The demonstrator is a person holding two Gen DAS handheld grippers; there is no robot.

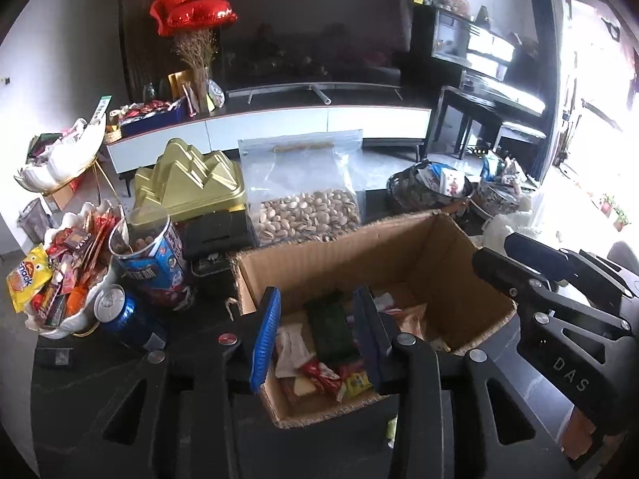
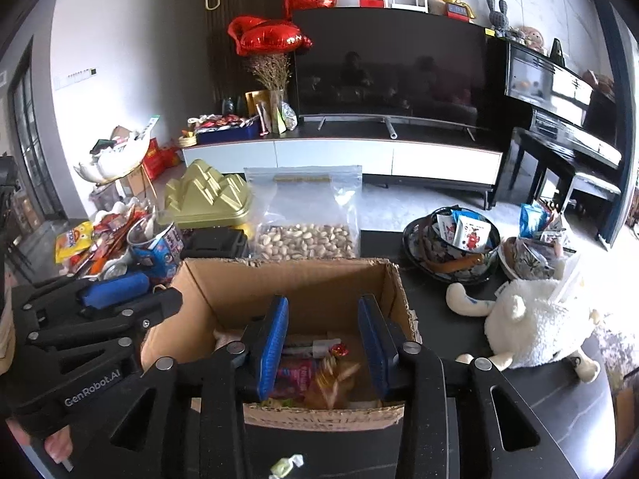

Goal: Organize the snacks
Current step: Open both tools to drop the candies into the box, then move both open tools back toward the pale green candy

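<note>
An open cardboard box point(image 1: 439, 263) point(image 2: 299, 291) stands on the dark table and holds several wrapped snacks. My left gripper point(image 1: 317, 319) hangs over the box's left half, its blue pads apart. A green packet point(image 1: 329, 327) shows in the gap below them; the pads do not touch it. My right gripper point(image 2: 323, 331) is over the box's right half, open as well. A blurred orange-yellow packet point(image 2: 335, 379) lies or drops below it, clear of the pads. Each gripper shows in the other's view, the right gripper point(image 1: 515, 259) and the left gripper point(image 2: 116, 291), side by side above the box.
Behind the box stand a bag of pistachios point(image 1: 307, 215), a gold tin point(image 1: 191, 183) and a blue canister point(image 1: 153, 263). A blue can point(image 1: 127, 315) and a white bowl of snacks point(image 1: 64, 279) sit left. Patterned bowls point(image 2: 451, 247) and a plush sheep point(image 2: 535, 323) sit right.
</note>
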